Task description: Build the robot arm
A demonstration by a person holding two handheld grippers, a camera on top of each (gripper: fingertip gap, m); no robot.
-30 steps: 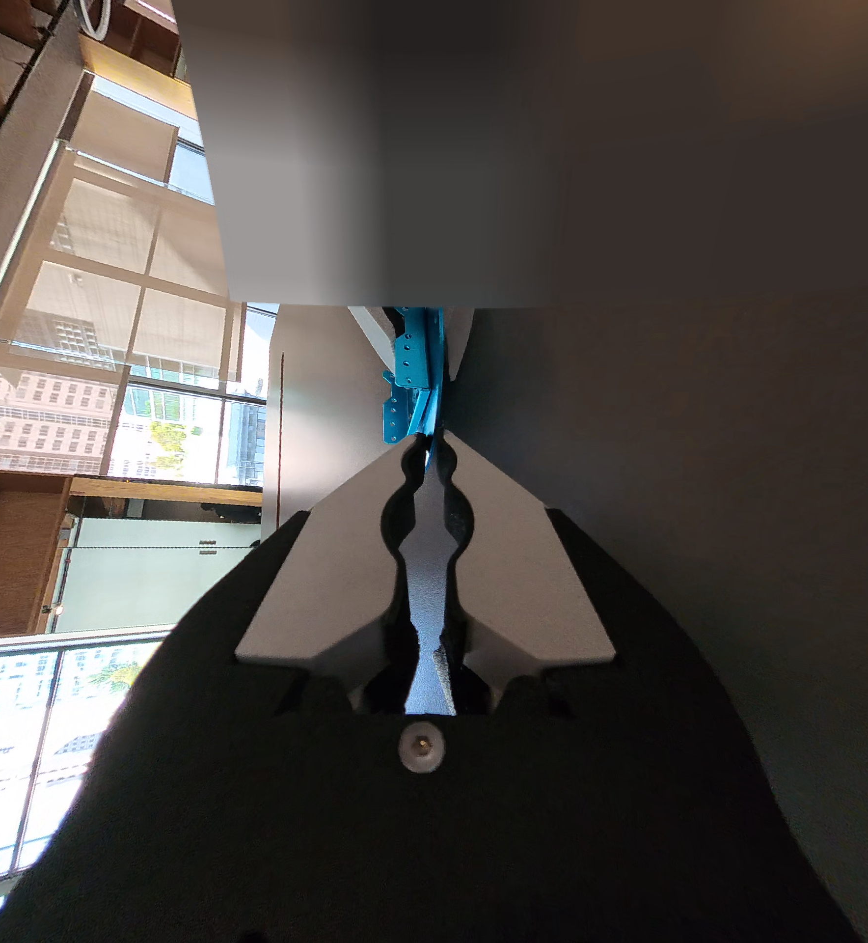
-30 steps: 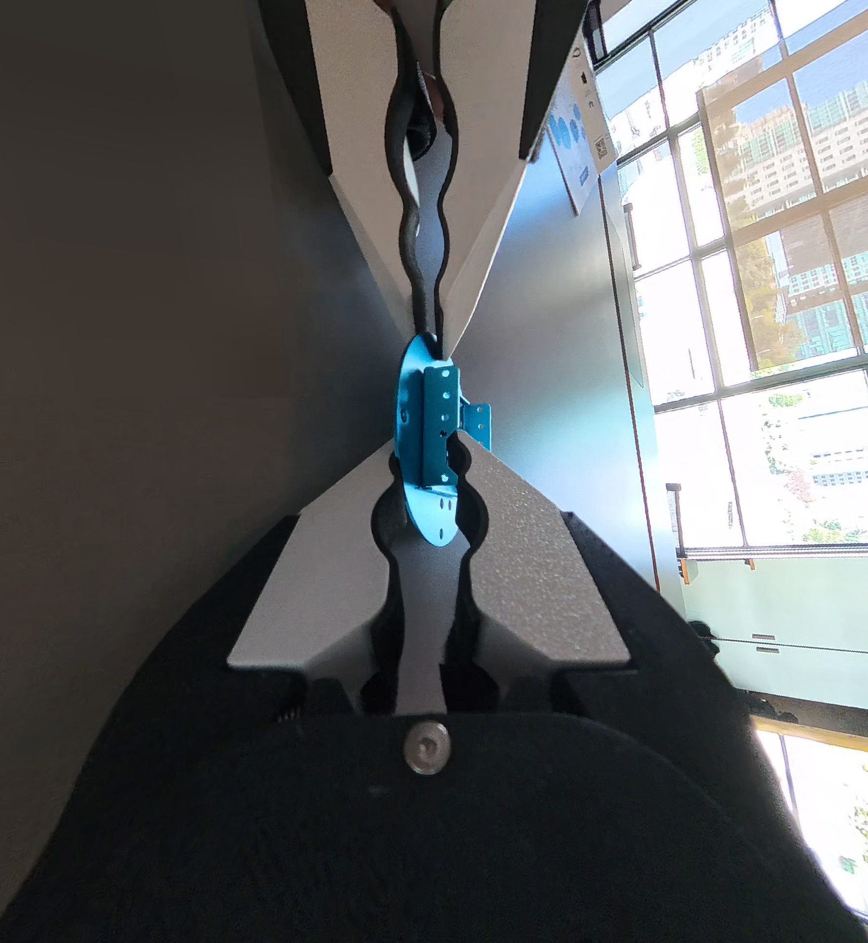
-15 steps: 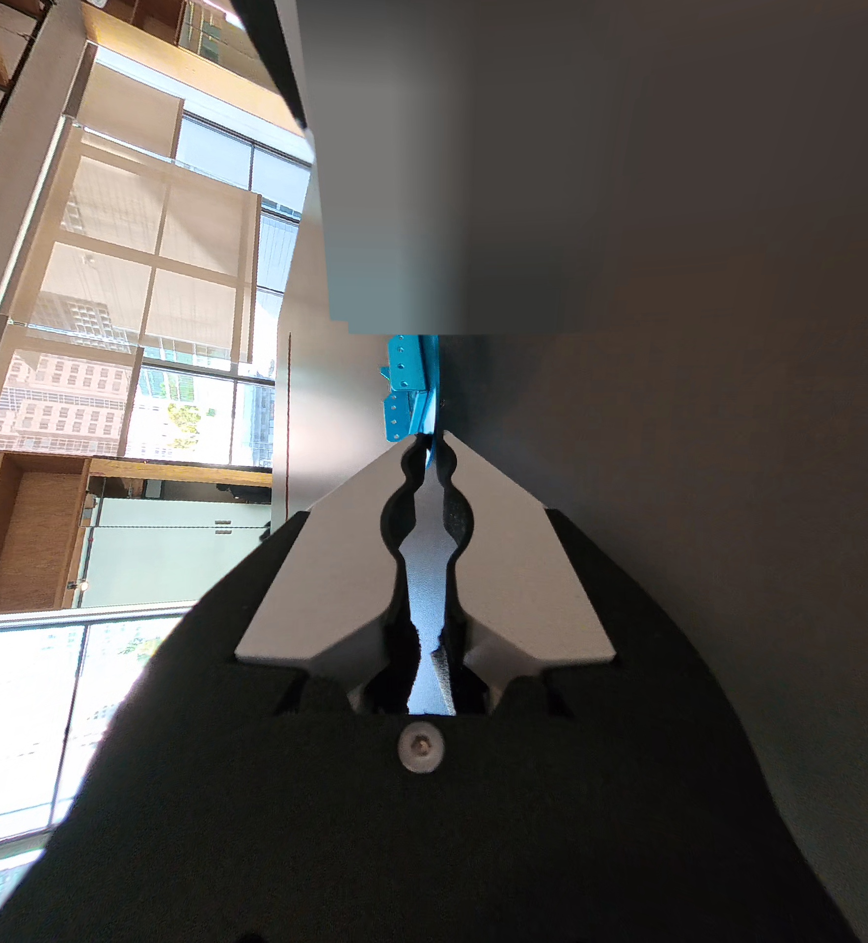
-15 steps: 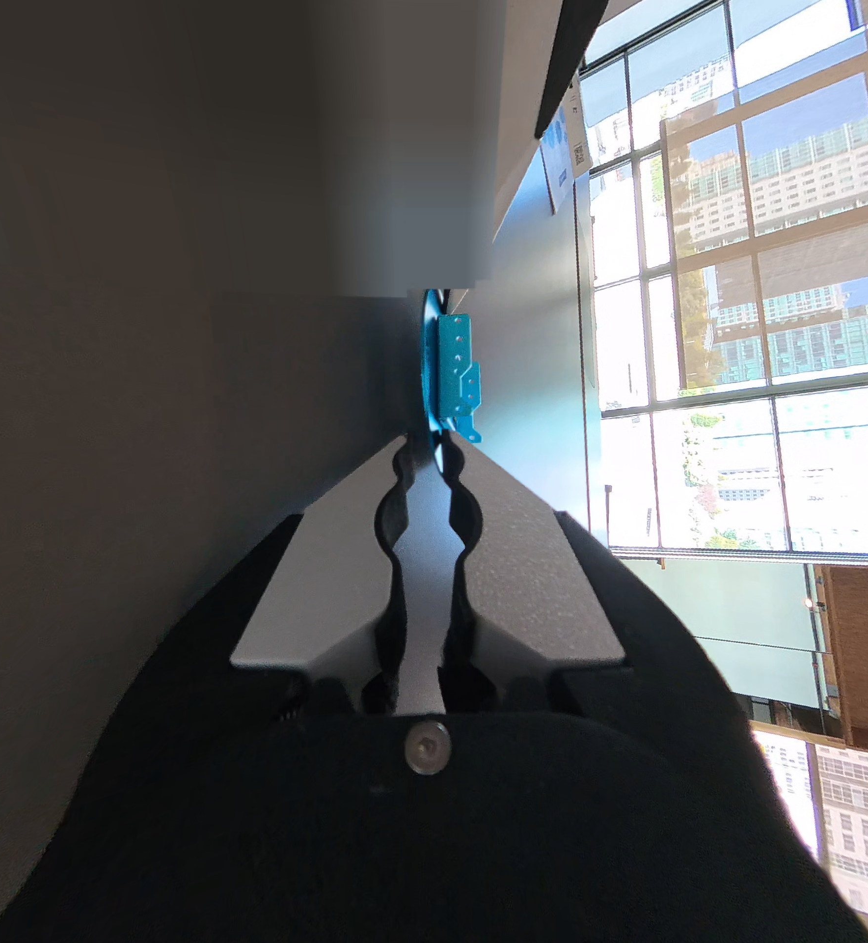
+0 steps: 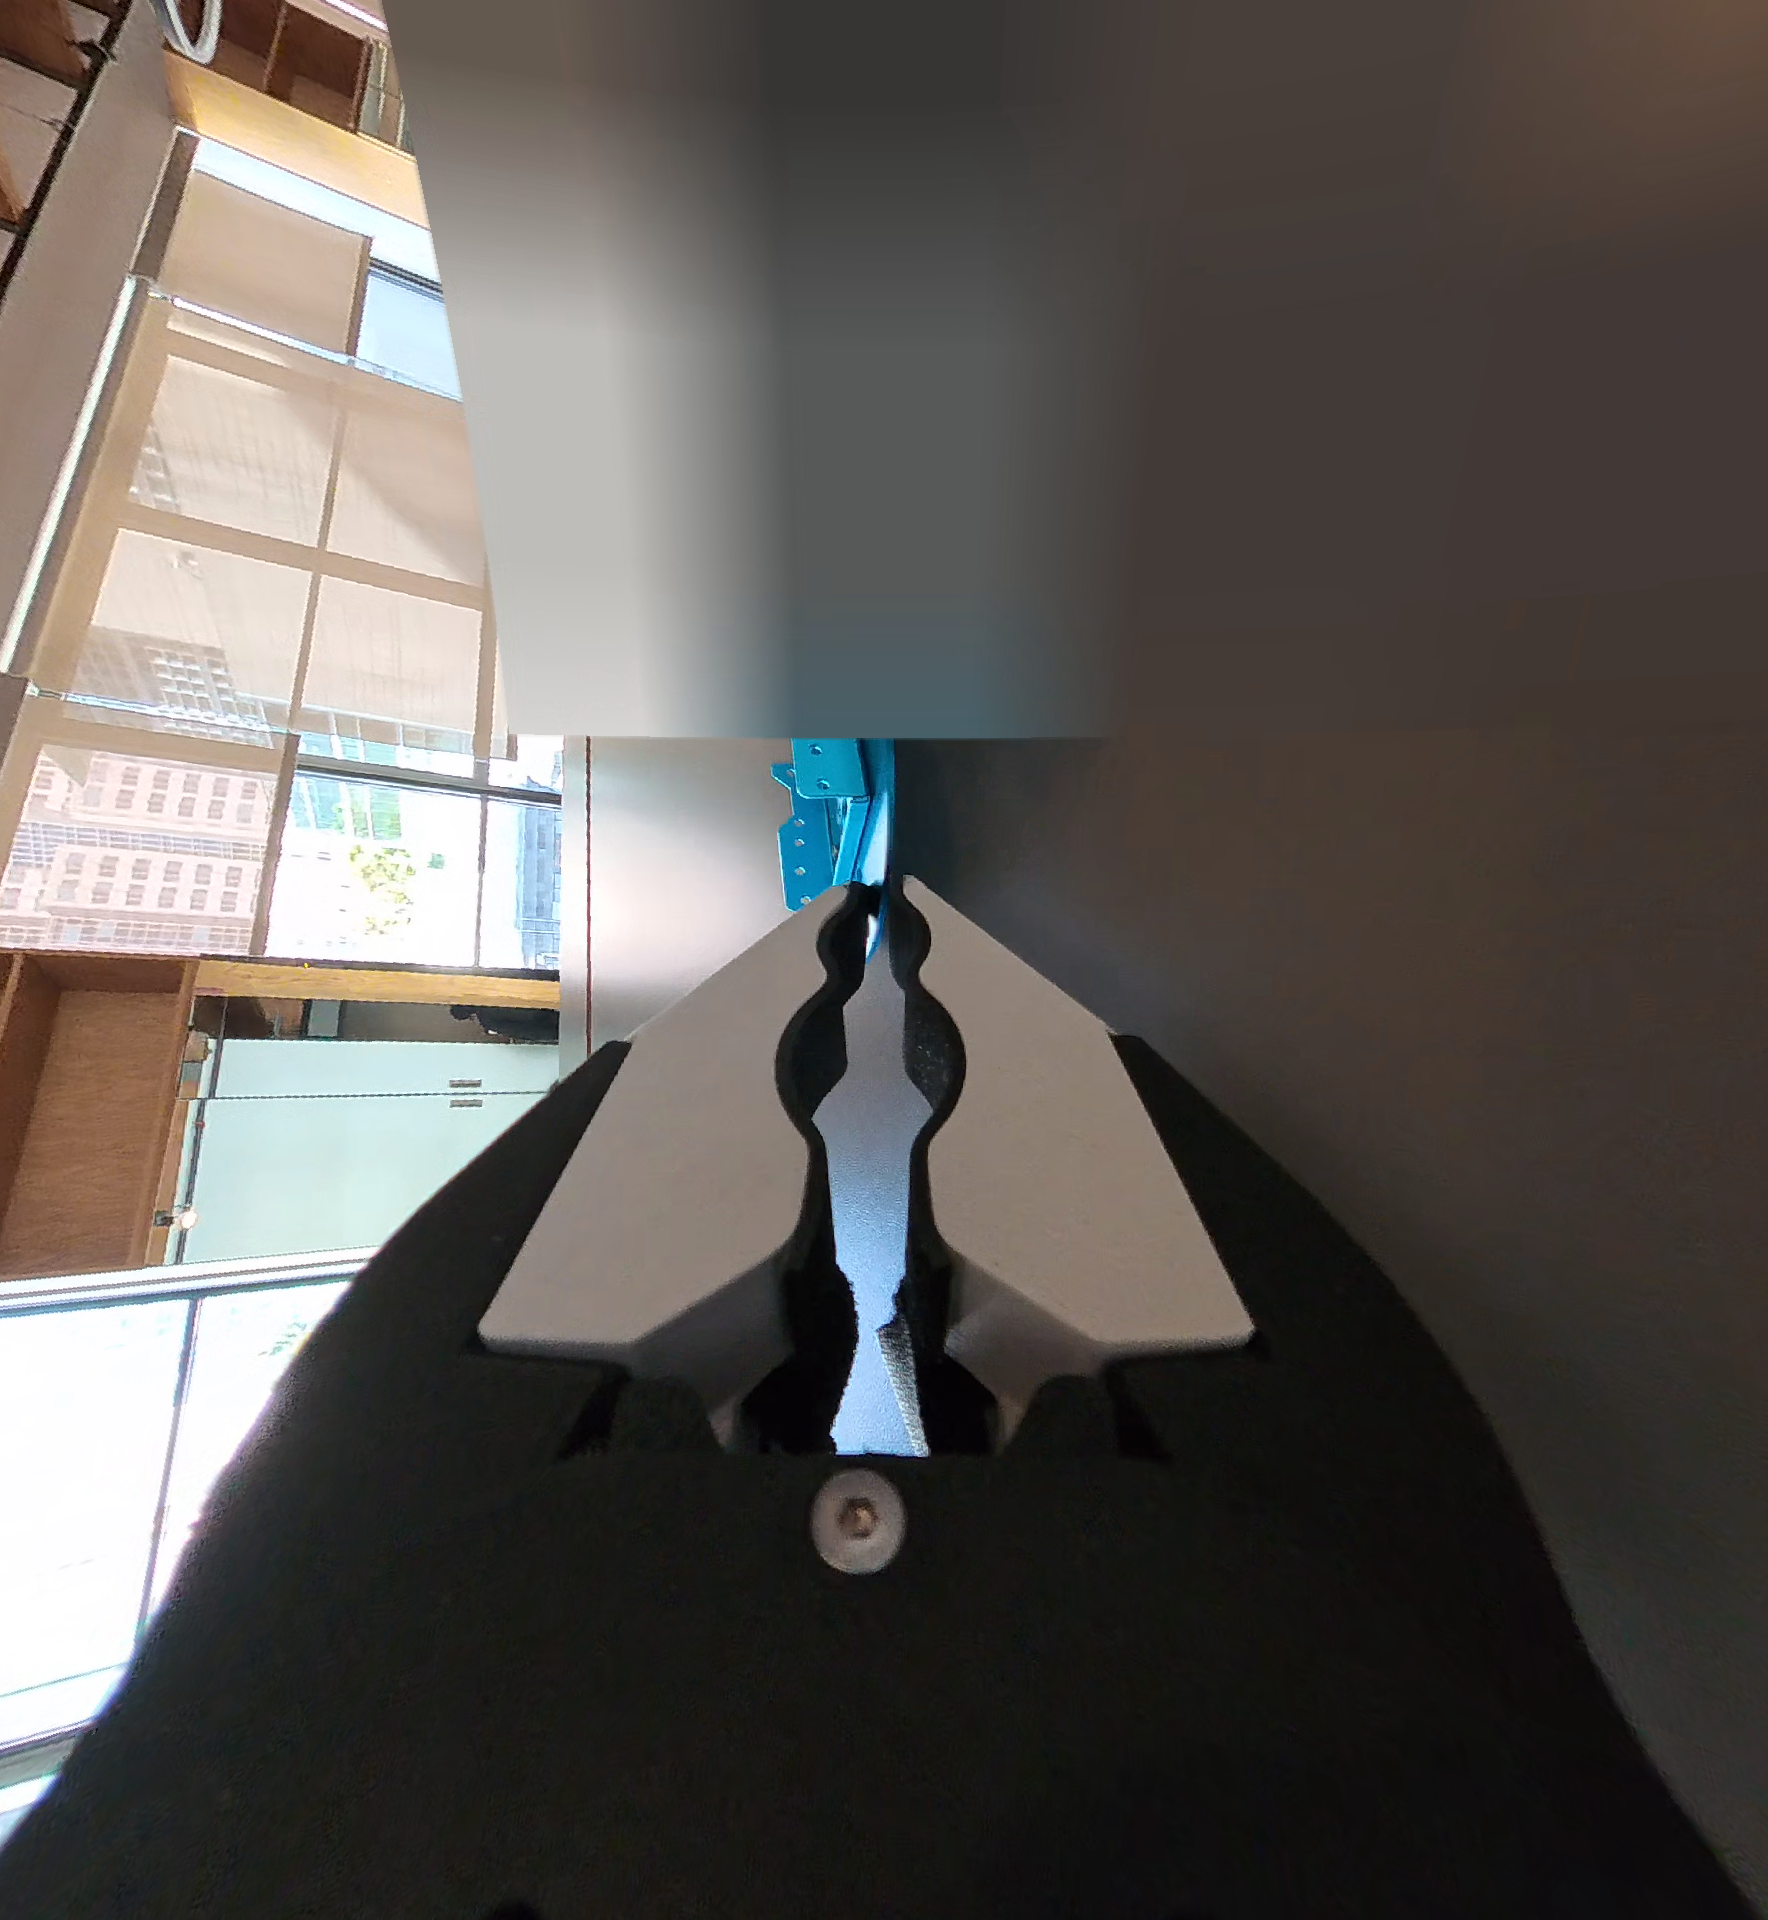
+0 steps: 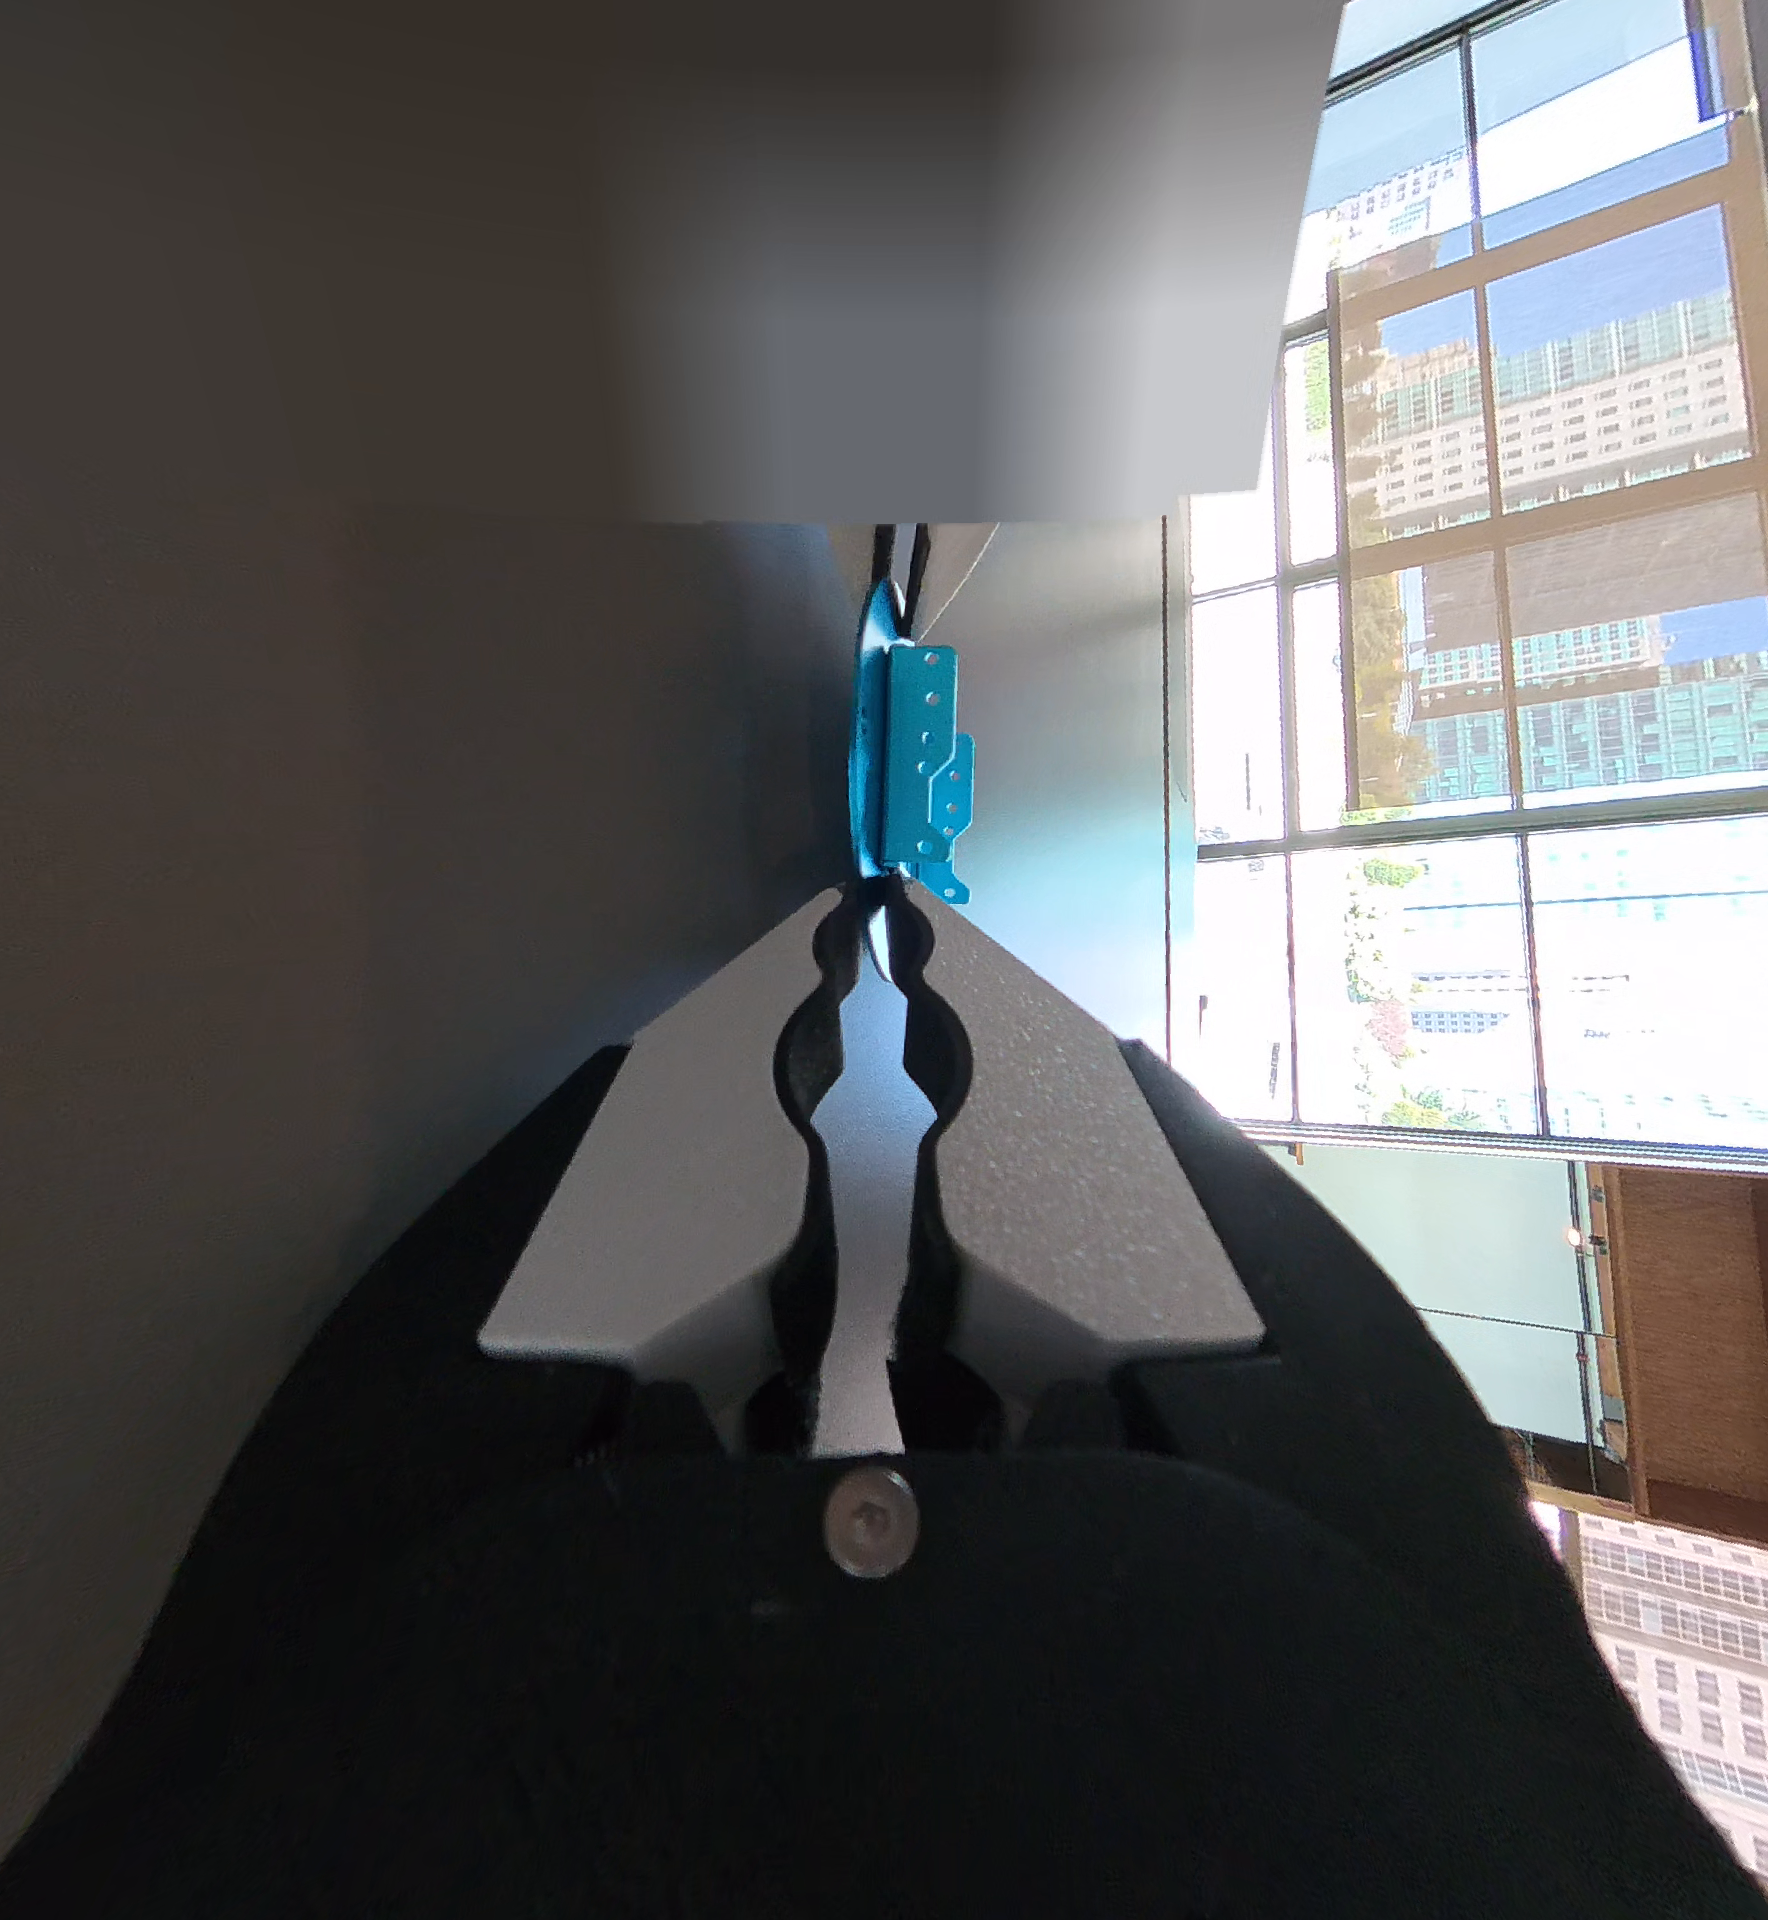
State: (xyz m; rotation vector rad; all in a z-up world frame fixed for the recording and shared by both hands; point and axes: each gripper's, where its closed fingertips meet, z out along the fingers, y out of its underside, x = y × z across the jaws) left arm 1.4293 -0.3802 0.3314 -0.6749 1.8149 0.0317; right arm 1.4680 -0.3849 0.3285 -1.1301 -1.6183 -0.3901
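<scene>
Left gripper (image 5: 878, 902) clamped on one edge of blue metal bracket (image 5: 830, 821), fingers nearly together. Right gripper (image 6: 878, 900) pinches opposite edge of same bracket (image 6: 911, 764), fingers drawn close. Bracket held in air between both grippers, thin plate edge-on, perforated flanges sticking sideways. Windows (image 6: 1545, 665) and wooden shelves (image 5: 49, 1101) behind.

left gripper (image 5: 878, 902) closed on blue metal bracket (image 5: 838, 821) edge | dark surface (image 5: 1431, 935) right | windows (image 5: 267, 727) left
</scene>
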